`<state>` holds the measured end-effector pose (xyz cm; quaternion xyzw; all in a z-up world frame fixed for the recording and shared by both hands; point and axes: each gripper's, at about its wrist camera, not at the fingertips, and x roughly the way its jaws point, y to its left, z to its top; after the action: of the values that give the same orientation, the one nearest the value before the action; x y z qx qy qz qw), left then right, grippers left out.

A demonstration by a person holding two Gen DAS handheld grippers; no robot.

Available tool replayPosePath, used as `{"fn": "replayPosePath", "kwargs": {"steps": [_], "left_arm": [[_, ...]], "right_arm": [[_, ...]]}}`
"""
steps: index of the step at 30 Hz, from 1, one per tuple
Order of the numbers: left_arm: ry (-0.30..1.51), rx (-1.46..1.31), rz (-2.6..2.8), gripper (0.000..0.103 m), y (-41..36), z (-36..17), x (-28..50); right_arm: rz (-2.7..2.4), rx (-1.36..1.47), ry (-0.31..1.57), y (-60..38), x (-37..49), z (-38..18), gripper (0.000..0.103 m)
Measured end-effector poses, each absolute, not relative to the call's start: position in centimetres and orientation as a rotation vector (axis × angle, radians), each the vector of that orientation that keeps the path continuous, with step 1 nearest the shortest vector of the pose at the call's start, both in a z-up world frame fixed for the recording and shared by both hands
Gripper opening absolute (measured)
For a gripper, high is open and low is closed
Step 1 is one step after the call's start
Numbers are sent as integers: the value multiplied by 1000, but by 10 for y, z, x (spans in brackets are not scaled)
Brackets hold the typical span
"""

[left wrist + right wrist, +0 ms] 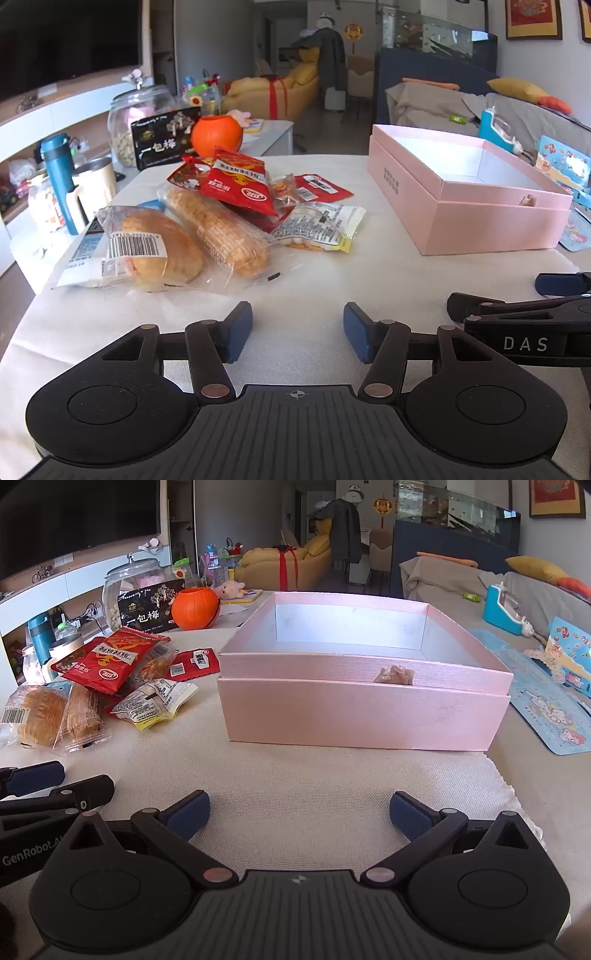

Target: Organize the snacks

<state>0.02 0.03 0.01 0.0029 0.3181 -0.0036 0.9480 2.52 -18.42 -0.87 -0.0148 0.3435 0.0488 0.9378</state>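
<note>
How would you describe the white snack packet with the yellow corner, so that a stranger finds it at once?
Start at the pink box on the cloth-covered table; the snack pile lies to its left. The white packet is the pile's piece nearest the box's front corner. Only it is white with dense black print and a yellow corner; its neighbours are red or clear.

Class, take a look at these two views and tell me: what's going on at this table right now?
A person holds two grippers low over the cloth-covered table, and neither has picked anything up. The left gripper and the right gripper are both open and holding nothing. A pile of snack packets, with wrapped bread at its near edge, lies untouched to the left. The open pink box sits to the right, and what shows of its inside holds no snacks.
</note>
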Motion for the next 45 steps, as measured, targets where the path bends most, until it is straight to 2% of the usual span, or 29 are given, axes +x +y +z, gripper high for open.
{"fn": "replayPosePath", "kwargs": {"steps": [45], "left_arm": [[647, 11, -6, 60, 0, 0, 0]], "right_arm": [[103, -21, 694, -185, 25, -9, 103]]}}
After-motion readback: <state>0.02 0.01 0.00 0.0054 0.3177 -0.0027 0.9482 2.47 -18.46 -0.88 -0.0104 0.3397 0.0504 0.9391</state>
